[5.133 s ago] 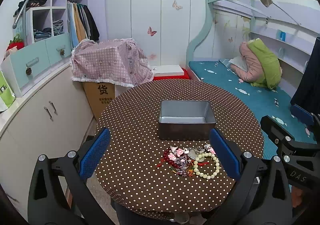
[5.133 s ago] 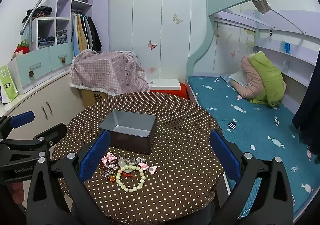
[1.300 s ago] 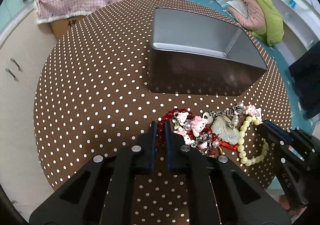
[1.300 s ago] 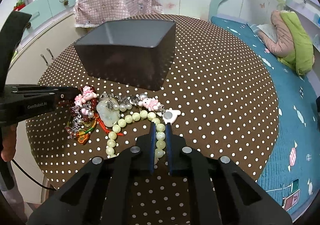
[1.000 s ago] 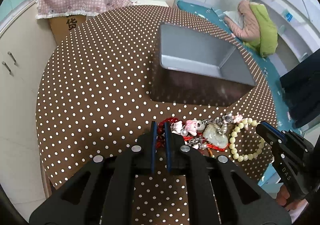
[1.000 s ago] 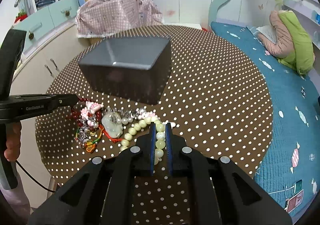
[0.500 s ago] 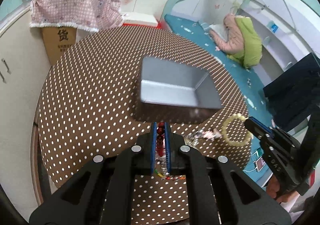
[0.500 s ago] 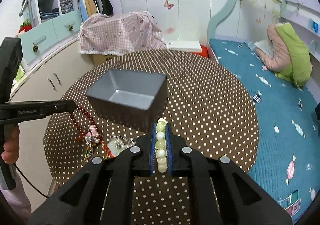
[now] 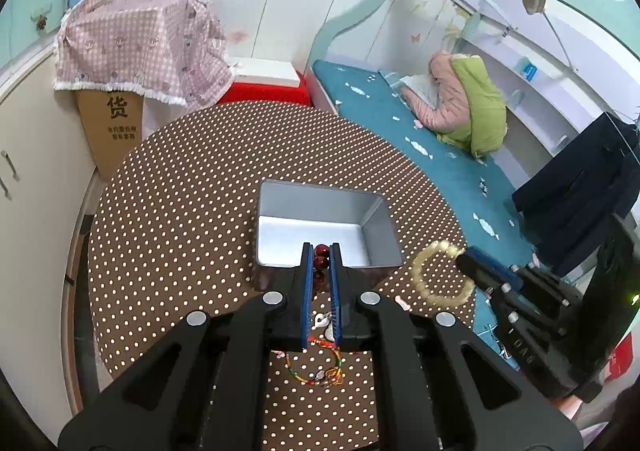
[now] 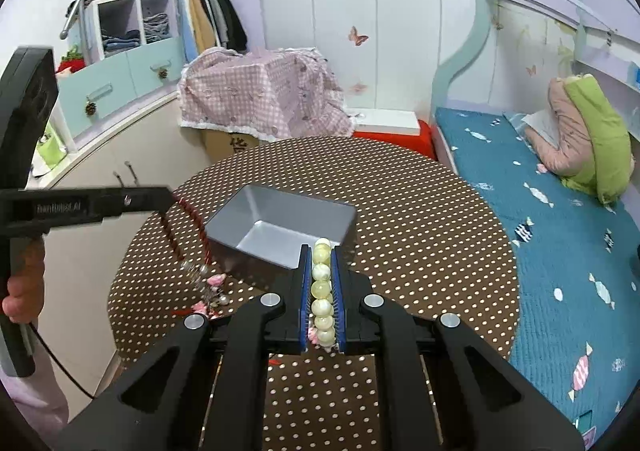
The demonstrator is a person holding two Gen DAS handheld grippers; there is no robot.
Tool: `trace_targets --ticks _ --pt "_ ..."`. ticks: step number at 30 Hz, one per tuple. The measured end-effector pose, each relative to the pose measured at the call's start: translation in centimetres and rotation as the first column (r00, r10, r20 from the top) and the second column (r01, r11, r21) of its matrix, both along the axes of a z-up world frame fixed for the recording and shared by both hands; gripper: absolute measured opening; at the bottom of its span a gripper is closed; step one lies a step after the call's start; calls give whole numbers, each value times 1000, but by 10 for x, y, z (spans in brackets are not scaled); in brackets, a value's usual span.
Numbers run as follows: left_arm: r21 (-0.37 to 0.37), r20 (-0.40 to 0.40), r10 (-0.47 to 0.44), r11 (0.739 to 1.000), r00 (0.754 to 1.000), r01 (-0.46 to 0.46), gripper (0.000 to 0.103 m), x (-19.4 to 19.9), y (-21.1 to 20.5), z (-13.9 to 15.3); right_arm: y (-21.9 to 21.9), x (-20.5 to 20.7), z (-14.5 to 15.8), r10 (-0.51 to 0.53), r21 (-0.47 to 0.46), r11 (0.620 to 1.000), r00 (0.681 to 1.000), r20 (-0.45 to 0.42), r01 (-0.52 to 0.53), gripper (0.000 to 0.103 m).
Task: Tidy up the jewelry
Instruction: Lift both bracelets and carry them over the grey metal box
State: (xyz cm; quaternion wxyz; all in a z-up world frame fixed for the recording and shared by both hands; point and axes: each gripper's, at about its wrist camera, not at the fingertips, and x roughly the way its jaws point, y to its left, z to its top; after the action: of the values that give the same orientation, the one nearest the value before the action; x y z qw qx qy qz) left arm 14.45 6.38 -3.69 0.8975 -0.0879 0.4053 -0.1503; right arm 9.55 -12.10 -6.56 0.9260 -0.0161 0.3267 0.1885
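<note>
Round worktop (image 9: 180, 211), brown dotted cloth: before me one grey metal tin (image 9: 320, 227), one multicoloured cord bracelet (image 9: 316, 369) lying flat.

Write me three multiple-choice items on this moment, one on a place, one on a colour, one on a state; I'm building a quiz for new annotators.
1. Where is the grey rectangular metal tin?
A. On the brown polka-dot round table
B. On the bed
C. On the floor

2. What colour are the beads that the right gripper holds?
A. Dark red
B. Pale yellow-green
C. Blue

3. What state is the left gripper in?
A. Open and bare
B. Lying on the table
C. Shut on a dark red bead bracelet

Answers:
1 A: the tin stands on the dotted cloth, its open top up.
2 B: the pale yellow-green bead bracelet sits as a row between the blue pads.
3 C: red beads show between its closed fingers, and the right wrist view shows the strand hanging from it with charms at the lower end.
</note>
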Motion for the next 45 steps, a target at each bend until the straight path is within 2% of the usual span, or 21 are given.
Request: trace_targets --ticks 7,11,15,16,17,18,23,25,27,29,34,45 --pt "-5 6 -8 1000 1000 8 8 -2 -3 2 17 -2 -45 83 8 997 982 -169 -83 8" --pt "-13 -6 -10 1000 1000 10 8 -4 -4 -3 28 -1 -56 116 -7 993 972 -203 -119 10" --pt "-21 -17 -11 1000 1000 11 8 -5 -2 -6 35 -1 -49 160 27 987 970 -186 -158 18" --pt "-20 -18 -10 1000 1000 10 8 -5 -2 -6 39 -2 -46 182 40 983 967 -181 -178 24" --pt "-20 -20 -8 1000 1000 8 8 -6 -2 -7 42 -2 -44 193 45 981 965 -176 -188 36" --pt "-21 -20 -8 1000 1000 8 8 -7 -2 -7 47 -4 -42 208 43 978 964 -164 -204 40" --pt "-29 -14 -13 1000 1000 12 8 -12 -2 -5 72 2 -46 259 31 966 953 -157 -258 40" --pt "-27 -13 -12 1000 1000 12 8 -13 -1 -4 78 8 -50 262 33 965 951 -164 -260 37" --pt "-16 -12 -11 1000 1000 11 8 -13 0 -5 83 15 -54 256 30 967 949 -183 -255 26" --pt "-14 -22 -4 1000 1000 4 8 -12 1 -7 87 22 -60 270 50 963 938 -217 -266 2" --pt "8 -41 18 1000 999 -17 8 -11 4 -17 80 23 -56 269 68 963 938 -221 -260 2" --pt "3 -84 21 1000 996 -21 8 -2 6 -33 51 17 -17 210 85 976 970 -120 -201 2"
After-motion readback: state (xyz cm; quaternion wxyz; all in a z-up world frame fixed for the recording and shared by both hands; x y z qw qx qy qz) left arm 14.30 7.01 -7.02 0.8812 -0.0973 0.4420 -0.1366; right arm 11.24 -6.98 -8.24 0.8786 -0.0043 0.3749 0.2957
